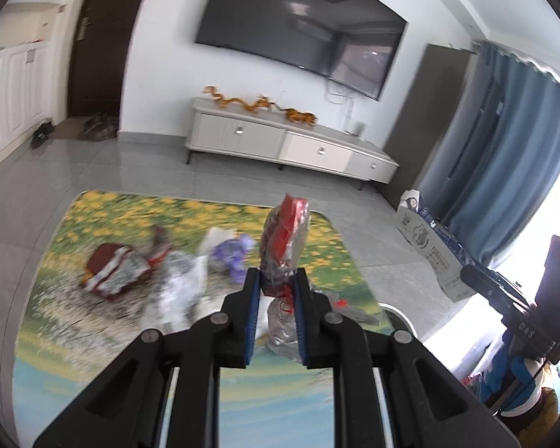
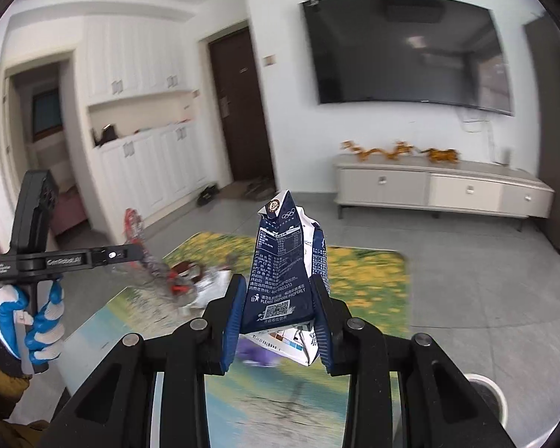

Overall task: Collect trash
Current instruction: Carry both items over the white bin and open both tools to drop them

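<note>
1. Left wrist view: our left gripper (image 1: pixel 277 280) is clamped on a clear plastic wrapper with red print (image 1: pixel 284 240), which stands upright between the blue pads and rises well above the fingertips.
2. Below and beyond it lies a table with a printed cover of yellow flowers (image 1: pixel 93 216). On the cover we see more trash, all blurred: a dark red and silver wrapper (image 1: pixel 110 267), a white crumpled piece (image 1: pixel 184 287) and a purple wrapper (image 1: pixel 232 254), grouped near one another left of the gripper.
3. Farther off stand a pale TV cabinet (image 1: pixel 291 142) against the wall and a dark television (image 1: pixel 302 26) above it. A cardboard box (image 1: pixel 431 250) sits on the floor at the right, near a blue curtain (image 1: pixel 511 149).
4. Right wrist view: our right gripper (image 2: pixel 278 306) is closed on a dark blue and white milk carton (image 2: pixel 287 268), flattened, pointing up, pinched at its lower part between the pads.
5. At the left of this view a gloved hand (image 2: pixel 30 321) holds the other gripper's handle, its wrapper hanging above the table's left end.
6. A white round bin rim (image 2: pixel 498 392) shows at the lower right, beside the table.
</note>
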The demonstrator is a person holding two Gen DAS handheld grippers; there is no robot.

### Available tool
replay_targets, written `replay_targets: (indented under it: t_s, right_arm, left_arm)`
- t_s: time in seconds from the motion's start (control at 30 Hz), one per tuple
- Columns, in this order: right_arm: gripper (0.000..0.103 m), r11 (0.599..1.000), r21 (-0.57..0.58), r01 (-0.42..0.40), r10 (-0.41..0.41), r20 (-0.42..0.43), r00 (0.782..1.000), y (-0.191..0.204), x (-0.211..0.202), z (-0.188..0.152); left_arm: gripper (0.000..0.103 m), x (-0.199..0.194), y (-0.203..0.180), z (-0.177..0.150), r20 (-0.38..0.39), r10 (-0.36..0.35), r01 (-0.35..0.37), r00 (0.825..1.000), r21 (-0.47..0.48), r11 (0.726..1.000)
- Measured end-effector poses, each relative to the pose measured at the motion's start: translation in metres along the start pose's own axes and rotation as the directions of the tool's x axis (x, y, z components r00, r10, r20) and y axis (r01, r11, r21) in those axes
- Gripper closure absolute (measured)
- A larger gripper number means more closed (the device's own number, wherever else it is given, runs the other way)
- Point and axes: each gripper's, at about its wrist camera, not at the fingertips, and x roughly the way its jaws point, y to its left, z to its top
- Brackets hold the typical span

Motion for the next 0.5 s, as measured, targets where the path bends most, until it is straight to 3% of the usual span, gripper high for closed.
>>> replay_targets:
  t_s: [0.27, 0.5]
  right_arm:
    - [0.071, 0.965, 0.19, 0.183, -0.193, 0.034, 0.981, -0.102, -0.057, -0.024]
    - [0.071, 0.885, 0.377, 0.273, -0.281, -0.034, 0.959, -0.186, -0.074, -0.065]
  left_arm:
    - [0.087, 0.06, -0.092, 0.006, -0.074, -0.086, 0.094, 0.994, 0.115, 0.989]
    - [0.087, 0.134, -0.184, -0.01, -0.189, -0.103, 0.146, 0.976, 0.227, 0.963]
